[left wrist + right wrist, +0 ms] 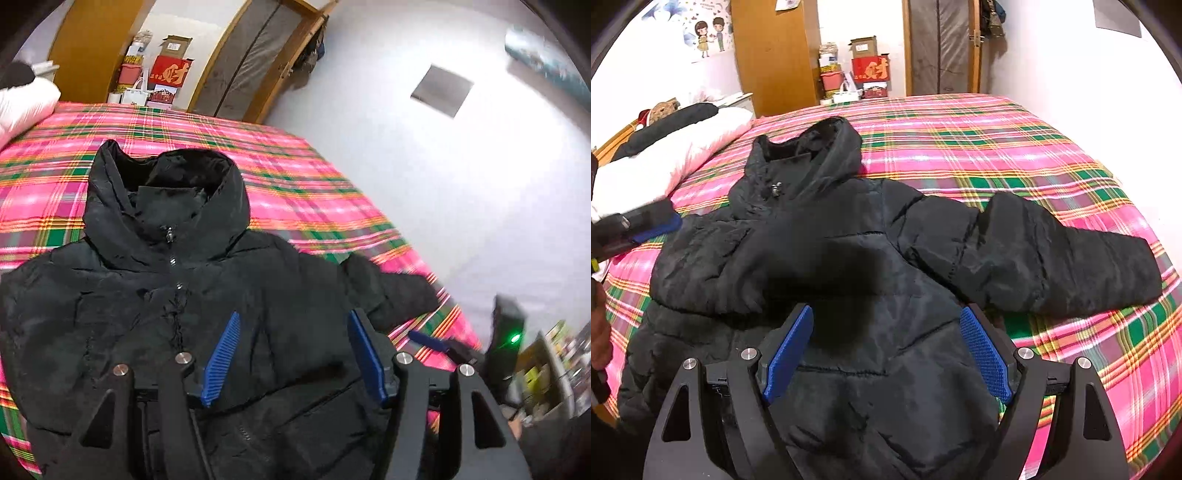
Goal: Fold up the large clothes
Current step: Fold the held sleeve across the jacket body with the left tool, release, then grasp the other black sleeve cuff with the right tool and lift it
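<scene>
A black hooded puffer jacket (155, 295) lies front-up, zipped, on a pink plaid bed (280, 173). It also shows in the right wrist view (871, 258). Its right sleeve (1063, 258) is spread out to the side. Its left sleeve (701, 266) is folded across the chest. My left gripper (293, 317) is open and empty above the jacket's body. It shows at the left edge of the right wrist view (653, 223). My right gripper (886, 314) is open and empty over the jacket's lower front. It appears blurred at the right of the left wrist view (432, 341).
A white pillow (665, 162) with a black garment (665, 129) on it lies at the bed's left side. Red boxes and bags (868, 70) stand beyond the bed's far end by a wooden wardrobe (775, 55). A white wall (461, 184) borders the bed's right side.
</scene>
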Tool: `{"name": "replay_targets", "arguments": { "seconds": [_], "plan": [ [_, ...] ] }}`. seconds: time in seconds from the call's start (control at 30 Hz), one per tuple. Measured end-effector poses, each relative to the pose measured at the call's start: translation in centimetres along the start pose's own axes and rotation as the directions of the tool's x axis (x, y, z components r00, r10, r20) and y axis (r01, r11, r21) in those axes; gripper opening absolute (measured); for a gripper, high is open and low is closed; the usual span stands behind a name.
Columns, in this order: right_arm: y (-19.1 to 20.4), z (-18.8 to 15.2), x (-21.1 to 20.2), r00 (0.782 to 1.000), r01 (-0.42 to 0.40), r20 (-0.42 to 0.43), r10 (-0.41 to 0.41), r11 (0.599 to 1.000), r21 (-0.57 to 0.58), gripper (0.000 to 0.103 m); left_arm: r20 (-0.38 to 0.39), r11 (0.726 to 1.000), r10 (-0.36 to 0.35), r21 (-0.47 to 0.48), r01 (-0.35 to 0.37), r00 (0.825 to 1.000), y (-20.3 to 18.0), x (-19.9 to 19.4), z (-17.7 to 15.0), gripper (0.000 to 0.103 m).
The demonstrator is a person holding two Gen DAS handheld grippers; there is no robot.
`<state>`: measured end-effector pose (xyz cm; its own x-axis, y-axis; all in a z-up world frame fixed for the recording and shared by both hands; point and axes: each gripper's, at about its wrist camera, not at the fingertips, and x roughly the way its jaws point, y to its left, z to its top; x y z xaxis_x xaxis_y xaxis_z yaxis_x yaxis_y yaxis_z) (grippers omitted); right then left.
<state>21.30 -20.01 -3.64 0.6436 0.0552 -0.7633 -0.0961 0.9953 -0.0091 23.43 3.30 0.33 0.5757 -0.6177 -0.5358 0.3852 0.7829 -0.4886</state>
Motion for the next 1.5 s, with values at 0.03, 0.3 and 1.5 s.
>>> {"name": "replay_targets", "arguments": {
  "seconds": [0.03,0.3,1.5],
  "plan": [
    [0.0,0.0,0.0,1.0,0.002,0.001,-0.002,1.0,0.001,0.082,0.013,1.0,0.007,-0.005,-0.007,1.0,0.1,-0.4,0.1,0.063],
    [1.2,0.6,2.9,0.998,-0.049,-0.037,0.049,0.999,-0.014,0.081,-0.011,0.922,0.359,-0.152,-0.356,0.933,7.8,-1.2,0.2,0.062],
    [1.5,6.0,17.7,0.984,-0.098,-0.154,0.093,0.995,-0.027,0.055,-0.201,0.724,0.631,-0.195,-0.662,0.749,18.0,2.4,-1.2,0.054]
  ]
}}
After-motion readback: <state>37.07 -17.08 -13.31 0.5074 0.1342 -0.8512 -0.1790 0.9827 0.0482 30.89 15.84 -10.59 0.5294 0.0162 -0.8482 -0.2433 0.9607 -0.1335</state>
